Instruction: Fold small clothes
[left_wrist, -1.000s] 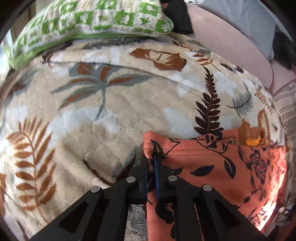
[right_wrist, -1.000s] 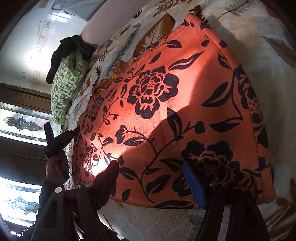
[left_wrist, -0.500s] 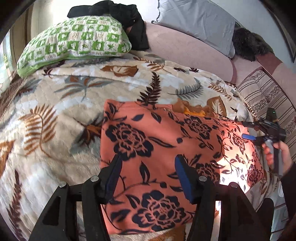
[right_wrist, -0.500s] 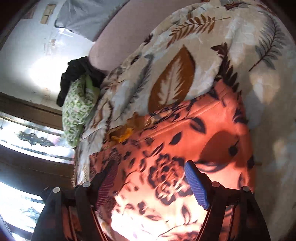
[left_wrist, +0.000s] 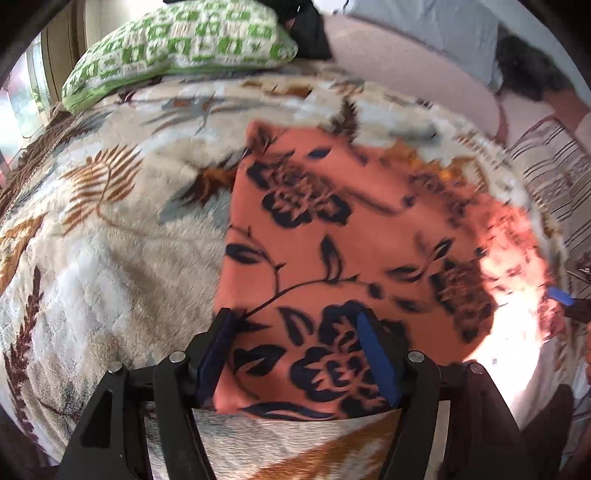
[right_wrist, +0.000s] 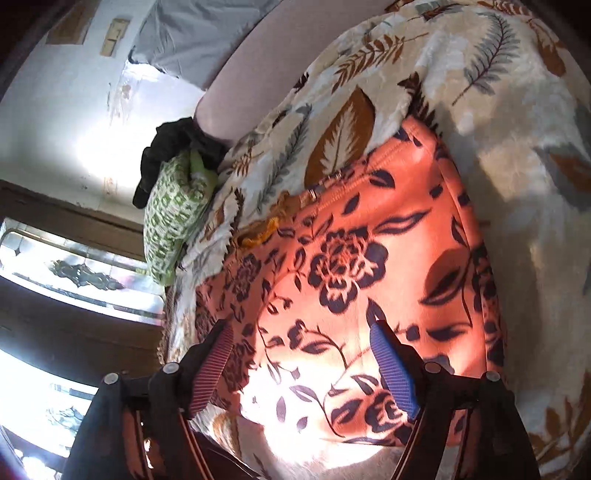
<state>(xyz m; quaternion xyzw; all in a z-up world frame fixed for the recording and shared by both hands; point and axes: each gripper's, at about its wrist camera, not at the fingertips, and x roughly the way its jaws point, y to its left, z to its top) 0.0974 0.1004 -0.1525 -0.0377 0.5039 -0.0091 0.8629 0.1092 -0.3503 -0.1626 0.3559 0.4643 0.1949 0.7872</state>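
Orange garment (left_wrist: 369, 236) with dark flowers, cream leaf-print blanket (left_wrist: 110, 258), green-white pillow (left_wrist: 184, 40)

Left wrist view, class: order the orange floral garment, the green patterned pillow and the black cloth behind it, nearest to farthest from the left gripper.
1. Orange floral garment, directly beneath the open left gripper.
2. Green patterned pillow, upper left.
3. Black cloth, behind the pillow.

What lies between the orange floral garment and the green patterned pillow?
Only bare leaf-print blanket separates the orange floral garment from the green patterned pillow; the left wrist view shows it best.
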